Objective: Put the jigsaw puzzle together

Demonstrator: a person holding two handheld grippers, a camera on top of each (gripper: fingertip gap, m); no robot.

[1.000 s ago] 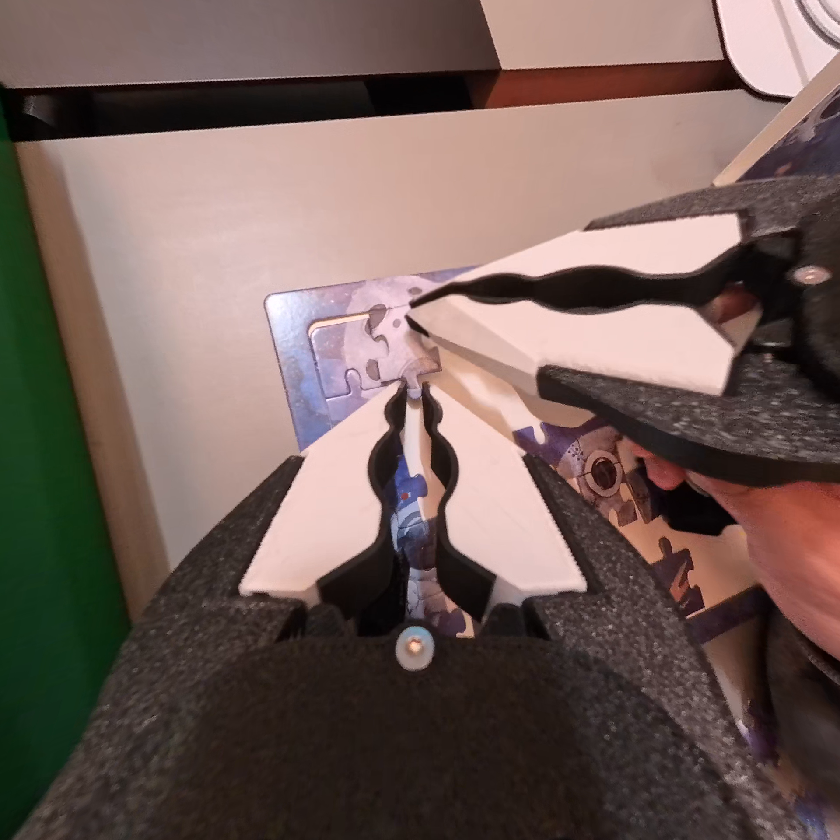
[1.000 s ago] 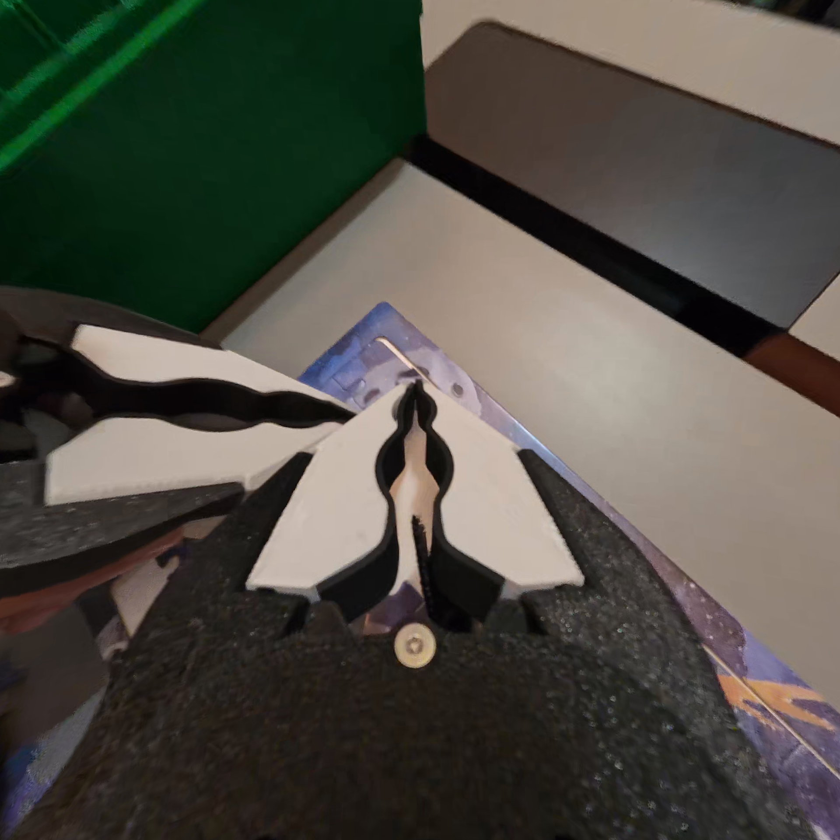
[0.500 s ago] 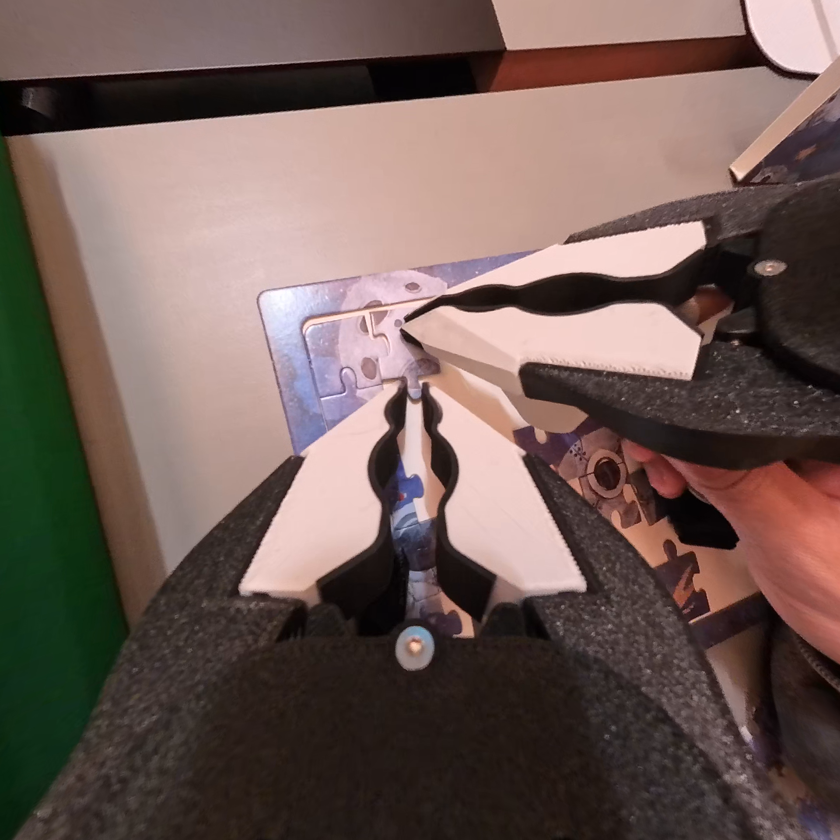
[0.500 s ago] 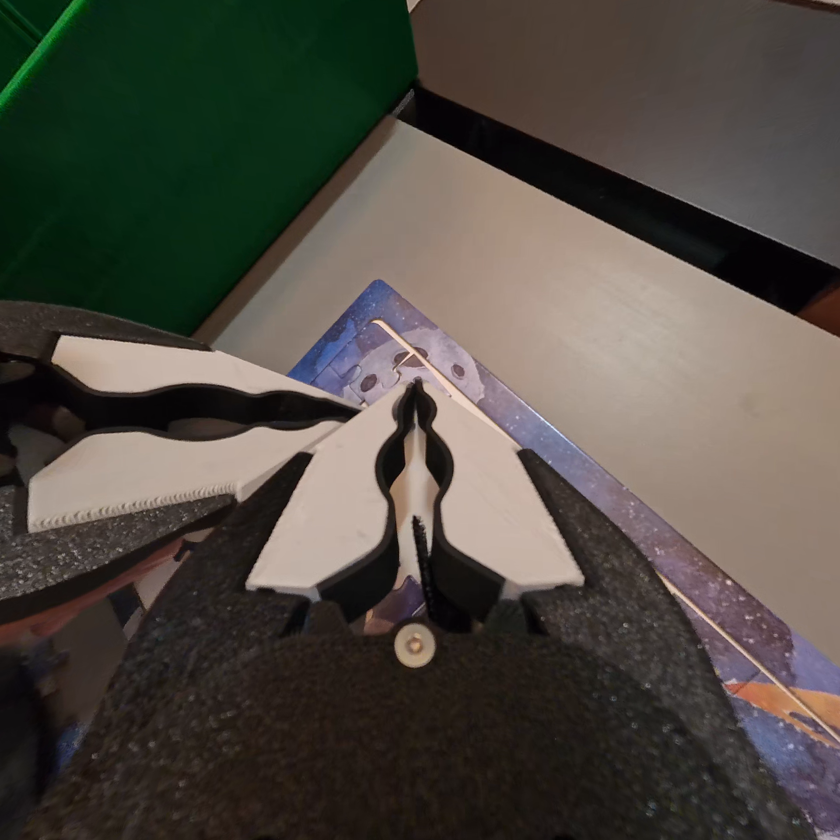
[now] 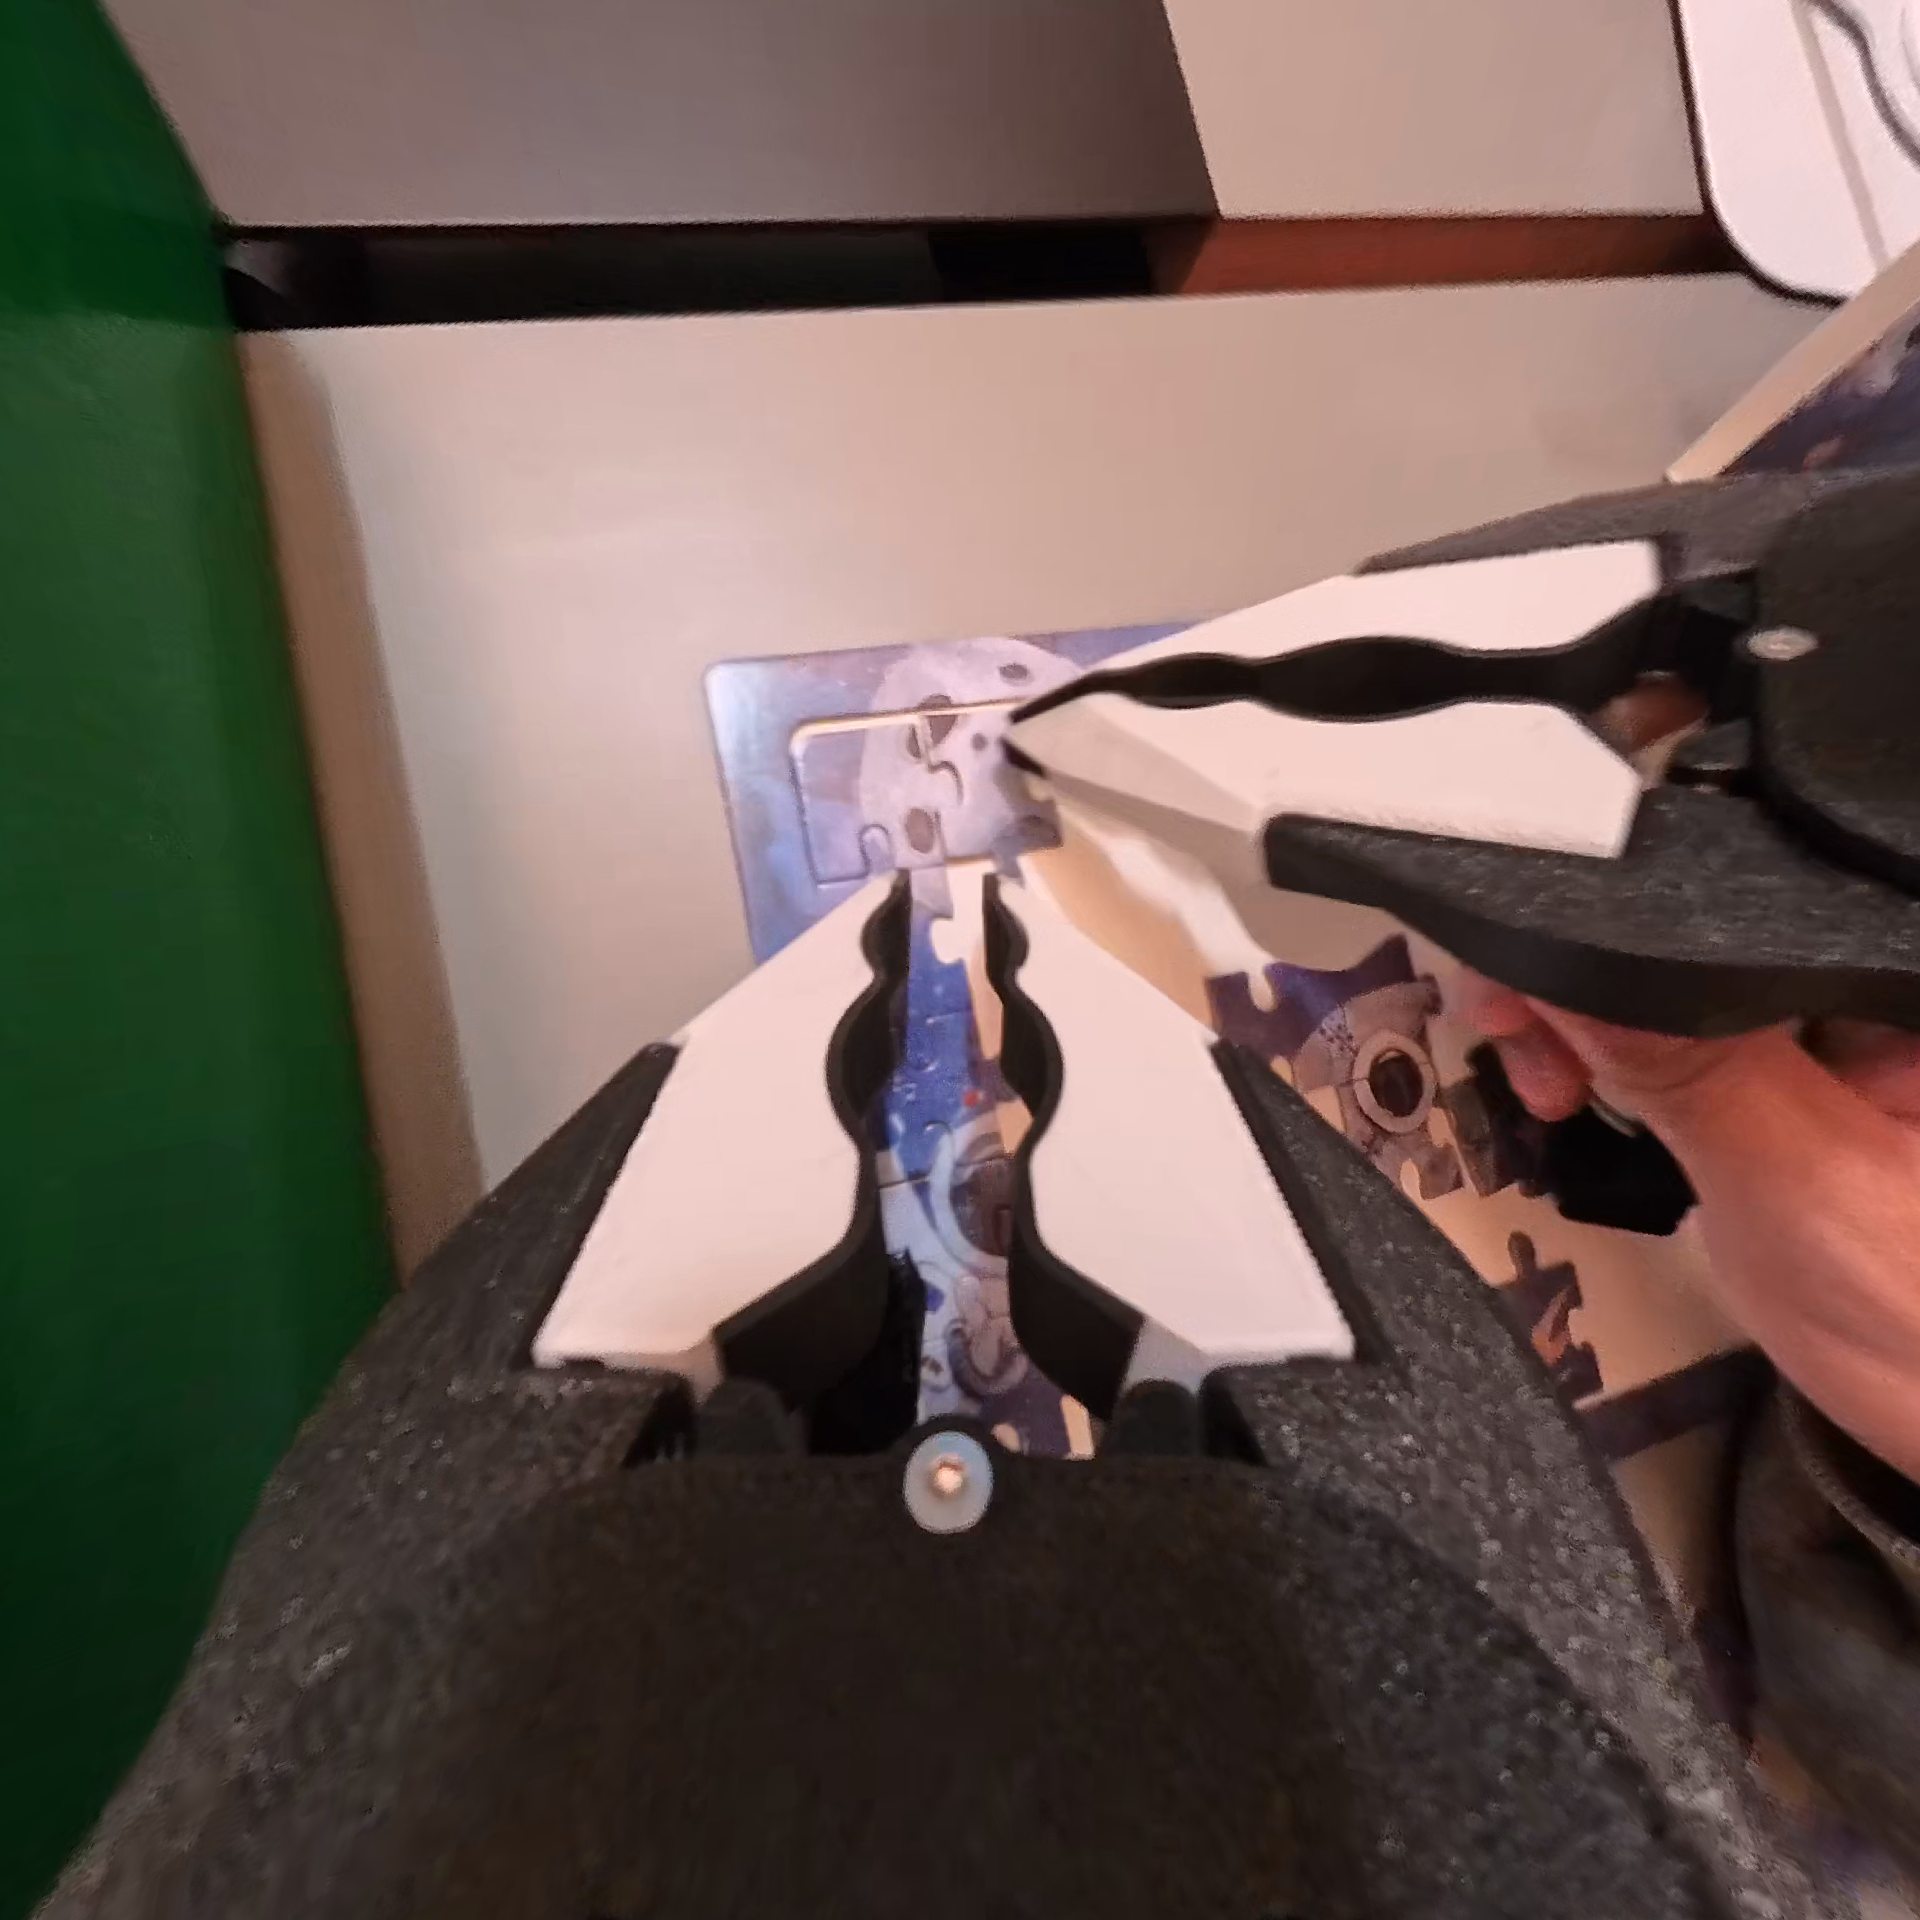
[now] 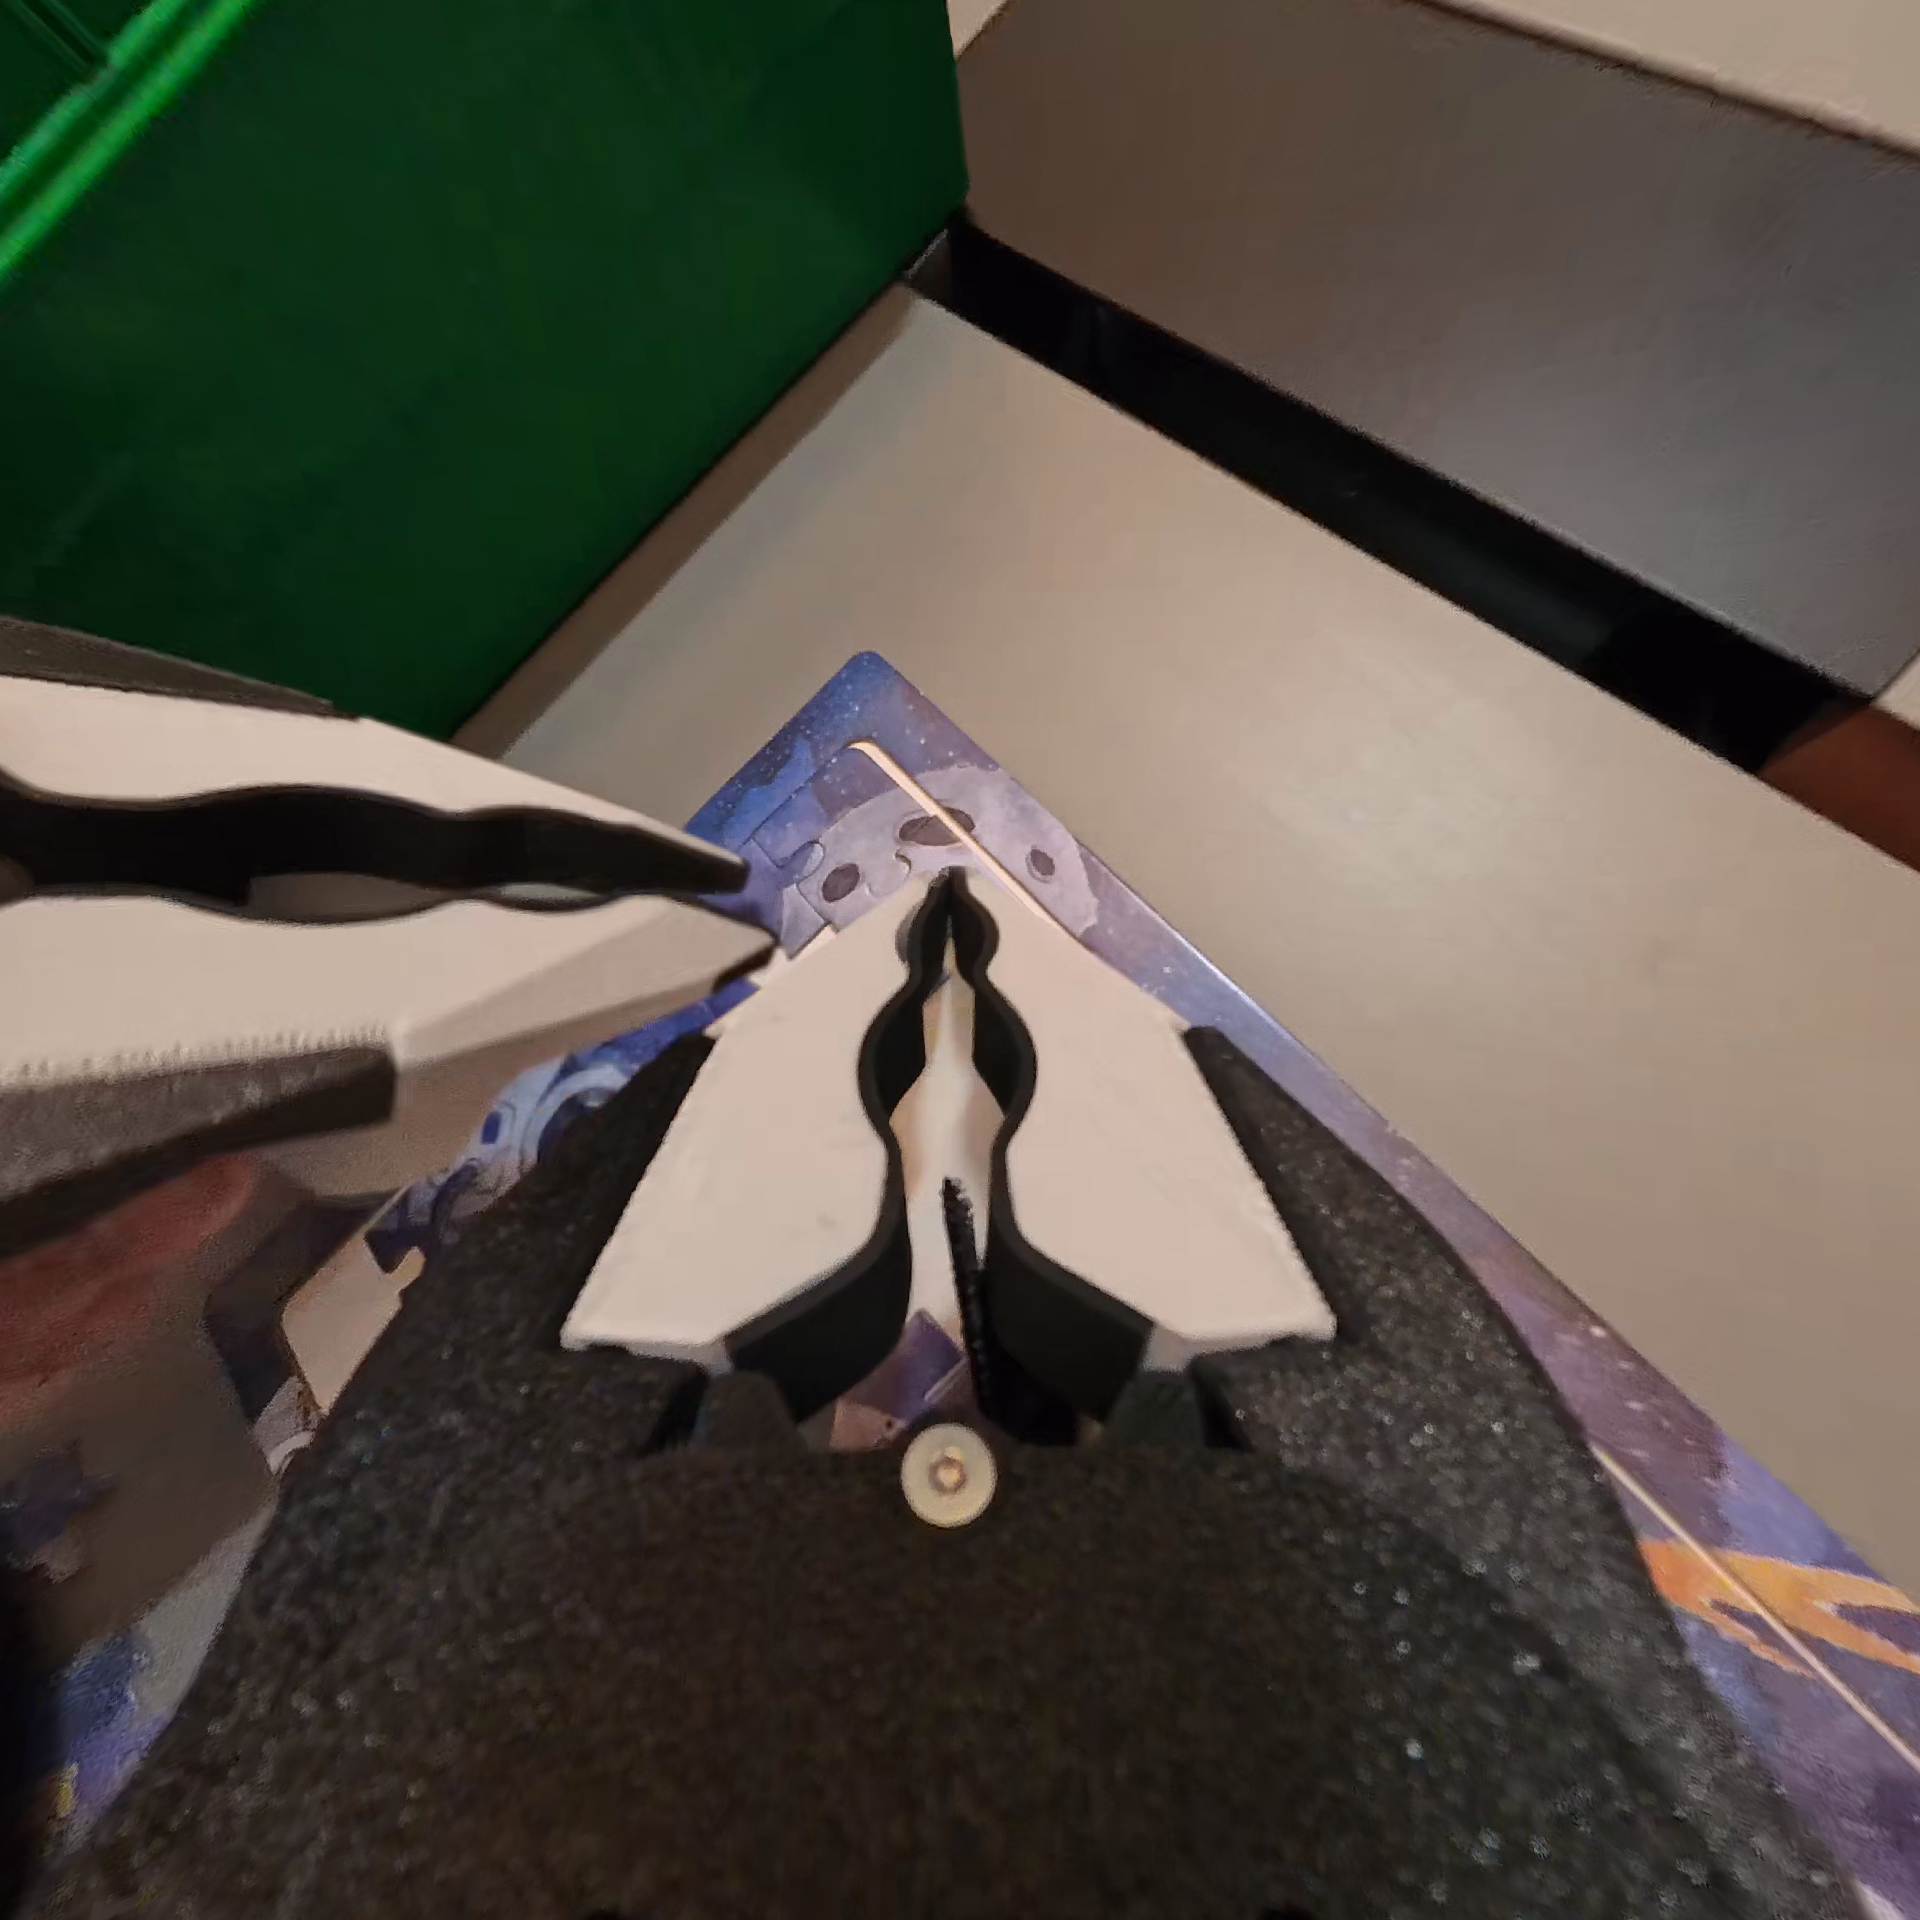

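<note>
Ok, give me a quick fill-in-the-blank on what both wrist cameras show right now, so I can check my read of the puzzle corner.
1. The box standing beside the table is ____.
2. The right gripper has its tips on the moon pieces at the ____ of the puzzle tray.
3. The left gripper has its jaws slightly ____, with nothing held between them.

Missing words: green; corner; open
</note>
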